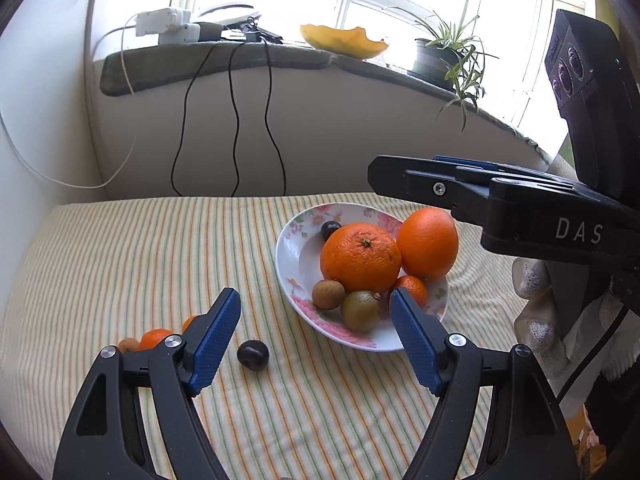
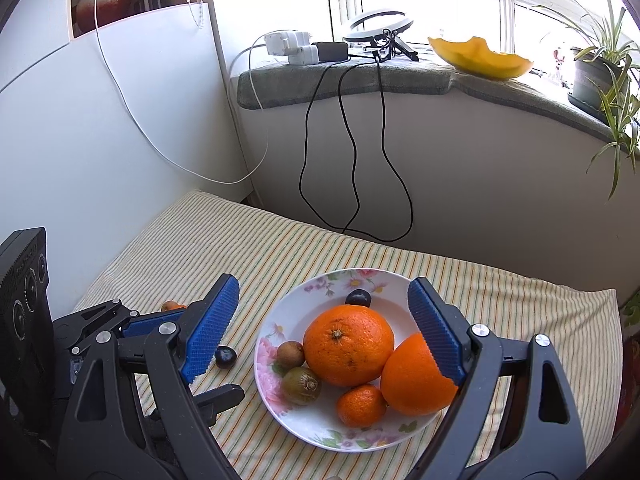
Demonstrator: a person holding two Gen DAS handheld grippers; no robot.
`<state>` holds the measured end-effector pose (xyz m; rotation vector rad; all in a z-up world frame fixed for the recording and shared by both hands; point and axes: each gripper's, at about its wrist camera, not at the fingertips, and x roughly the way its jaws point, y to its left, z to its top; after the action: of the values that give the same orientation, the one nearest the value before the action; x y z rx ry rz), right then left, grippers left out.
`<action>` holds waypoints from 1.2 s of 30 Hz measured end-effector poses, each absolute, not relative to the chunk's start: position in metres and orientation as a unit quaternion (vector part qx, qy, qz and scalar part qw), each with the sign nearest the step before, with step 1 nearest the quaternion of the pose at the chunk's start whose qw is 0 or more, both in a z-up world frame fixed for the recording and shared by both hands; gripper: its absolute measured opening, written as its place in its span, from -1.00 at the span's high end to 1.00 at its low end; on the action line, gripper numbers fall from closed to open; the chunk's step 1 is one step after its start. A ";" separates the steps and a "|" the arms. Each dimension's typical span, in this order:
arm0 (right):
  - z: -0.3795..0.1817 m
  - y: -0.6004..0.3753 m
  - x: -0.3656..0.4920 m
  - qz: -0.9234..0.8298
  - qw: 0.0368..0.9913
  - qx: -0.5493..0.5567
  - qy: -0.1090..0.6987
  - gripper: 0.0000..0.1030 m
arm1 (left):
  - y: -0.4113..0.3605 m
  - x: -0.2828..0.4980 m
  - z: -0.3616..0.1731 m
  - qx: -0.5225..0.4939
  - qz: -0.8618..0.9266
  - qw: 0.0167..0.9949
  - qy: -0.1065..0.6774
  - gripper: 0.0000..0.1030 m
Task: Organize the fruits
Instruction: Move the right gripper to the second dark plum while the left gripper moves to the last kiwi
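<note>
A floral plate on the striped cloth holds two big oranges, a small tangerine, a kiwi, a brown longan and a dark plum. A loose dark plum lies on the cloth left of the plate. Small orange fruits lie further left, partly hidden by a finger. My left gripper is open and empty, above the loose plum and the plate's edge. My right gripper is open and empty, over the plate.
A striped cloth covers the table. A windowsill behind carries power adapters, a ring light, a melon rind and a potted plant. Black and white cables hang down the wall.
</note>
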<state>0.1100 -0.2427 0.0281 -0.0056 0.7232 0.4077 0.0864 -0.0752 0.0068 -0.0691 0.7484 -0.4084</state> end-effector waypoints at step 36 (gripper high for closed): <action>-0.062 -0.152 0.058 0.291 0.848 -0.027 0.441 0.09 | 0.047 0.086 -0.056 -0.055 -0.125 0.898 0.418 0.32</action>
<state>0.0581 -0.1516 -0.0621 -0.0578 0.9299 0.6142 0.0861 0.0466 -0.0555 -0.1134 0.8650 -0.2583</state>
